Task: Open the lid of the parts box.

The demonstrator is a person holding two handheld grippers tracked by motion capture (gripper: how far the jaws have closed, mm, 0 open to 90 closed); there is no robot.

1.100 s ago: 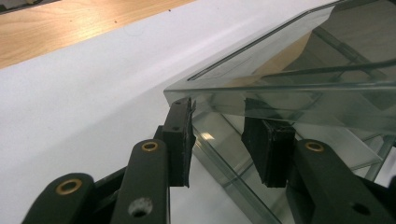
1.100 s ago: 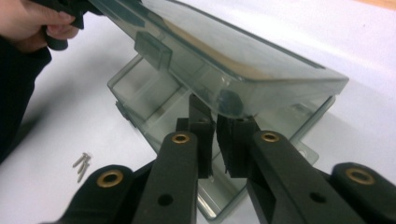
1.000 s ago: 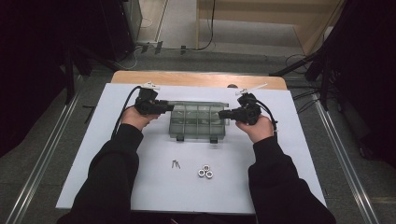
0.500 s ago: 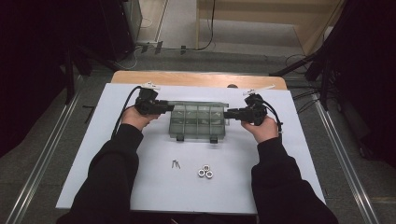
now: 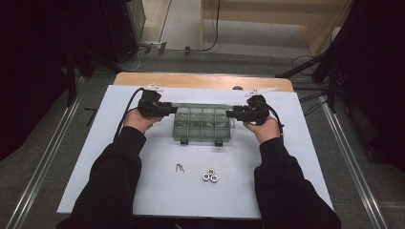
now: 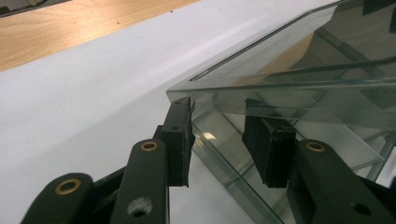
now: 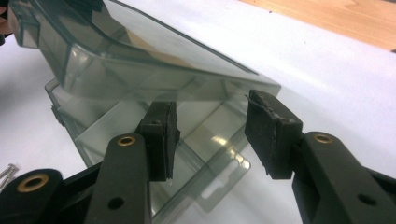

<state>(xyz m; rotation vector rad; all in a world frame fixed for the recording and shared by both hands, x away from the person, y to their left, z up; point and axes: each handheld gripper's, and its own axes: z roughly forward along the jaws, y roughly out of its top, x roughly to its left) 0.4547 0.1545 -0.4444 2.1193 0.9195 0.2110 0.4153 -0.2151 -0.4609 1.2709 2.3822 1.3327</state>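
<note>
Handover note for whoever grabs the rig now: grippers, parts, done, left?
Left gripper: open, jaws astride the left end of the clear plastic compartment box, under its raised lid.
Right gripper: jaws have just been opening, now open at the box's right end, gripping nothing.
Three silver nuts and small dark screws lie on the white mat in front of the box.
Done: lid partly lifted.
Left, likely: finish opening, load the parts.

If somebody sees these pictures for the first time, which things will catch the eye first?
First, the clear plastic compartment box in the middle of the white sheet, with its lid part-way raised. One pair of tongs sits at each end of it: the left tongs and the right tongs, whose jaws have just been opening. Nearer the person lie three nuts and small screws.
</note>
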